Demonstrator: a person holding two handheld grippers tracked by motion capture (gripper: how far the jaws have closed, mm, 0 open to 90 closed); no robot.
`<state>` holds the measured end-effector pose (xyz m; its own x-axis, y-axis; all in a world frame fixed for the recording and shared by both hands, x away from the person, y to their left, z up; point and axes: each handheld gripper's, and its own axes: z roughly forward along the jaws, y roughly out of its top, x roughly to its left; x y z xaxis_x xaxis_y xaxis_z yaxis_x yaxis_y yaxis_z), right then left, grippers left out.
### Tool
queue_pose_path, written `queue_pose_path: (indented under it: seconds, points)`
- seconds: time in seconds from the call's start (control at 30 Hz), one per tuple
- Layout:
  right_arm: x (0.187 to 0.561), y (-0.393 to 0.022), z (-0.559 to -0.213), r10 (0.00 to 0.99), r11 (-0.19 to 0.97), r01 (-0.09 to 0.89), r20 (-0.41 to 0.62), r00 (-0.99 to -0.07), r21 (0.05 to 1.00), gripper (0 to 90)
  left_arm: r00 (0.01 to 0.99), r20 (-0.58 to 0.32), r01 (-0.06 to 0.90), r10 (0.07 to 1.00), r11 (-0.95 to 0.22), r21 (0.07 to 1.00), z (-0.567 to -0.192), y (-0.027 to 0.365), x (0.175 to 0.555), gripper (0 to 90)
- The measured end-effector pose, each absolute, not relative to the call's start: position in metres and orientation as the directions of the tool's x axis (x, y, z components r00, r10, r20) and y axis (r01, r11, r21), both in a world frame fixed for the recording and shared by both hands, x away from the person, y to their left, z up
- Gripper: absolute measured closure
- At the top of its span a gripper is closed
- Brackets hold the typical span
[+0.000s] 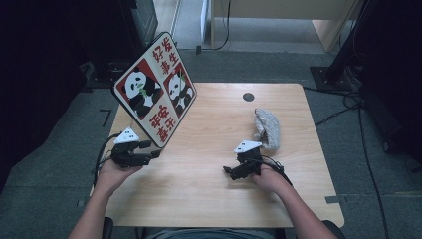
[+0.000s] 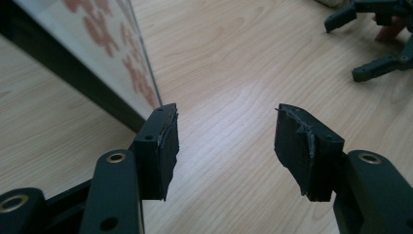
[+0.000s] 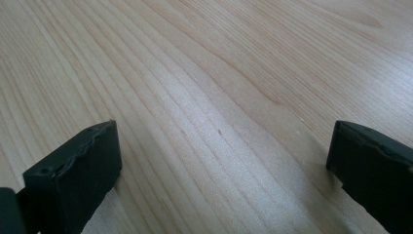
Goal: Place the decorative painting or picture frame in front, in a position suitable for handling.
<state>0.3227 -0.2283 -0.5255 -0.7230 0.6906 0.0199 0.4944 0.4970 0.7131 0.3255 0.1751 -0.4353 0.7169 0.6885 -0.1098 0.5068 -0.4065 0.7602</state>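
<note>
Left claw (image 1: 149, 151), at the lower left of the high view, is spread, one pad just beside the lower edge of the panda board (image 1: 155, 89), which leans tilted there. Likely it should slide both pads over that edge squarely before pinching. Right claw (image 1: 232, 172) is spread over bare table (image 1: 209, 129). A grey cloth (image 1: 267, 128) lies at right; grey floor (image 1: 59, 149) surrounds.

High view looks down; gripper views skim table (image 1: 209, 164), perhaps overlapping.

A light wooden table (image 1: 209, 189) bears a tilted panda board (image 1: 155, 88) and a grey knitted cloth (image 1: 267, 128).
</note>
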Motion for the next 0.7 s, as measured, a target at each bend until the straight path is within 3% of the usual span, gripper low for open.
queue_pose_path:
  seconds: [0.7]
  points:
    - [0.322, -0.227, -0.525, 0.688, 0.5, 0.496, 0.022, -0.726, 0.71, 0.0, 0.62, -0.13, 0.564, 0.773, -0.325, 0.759, -0.426, 0.207, 0.344, 44.2]
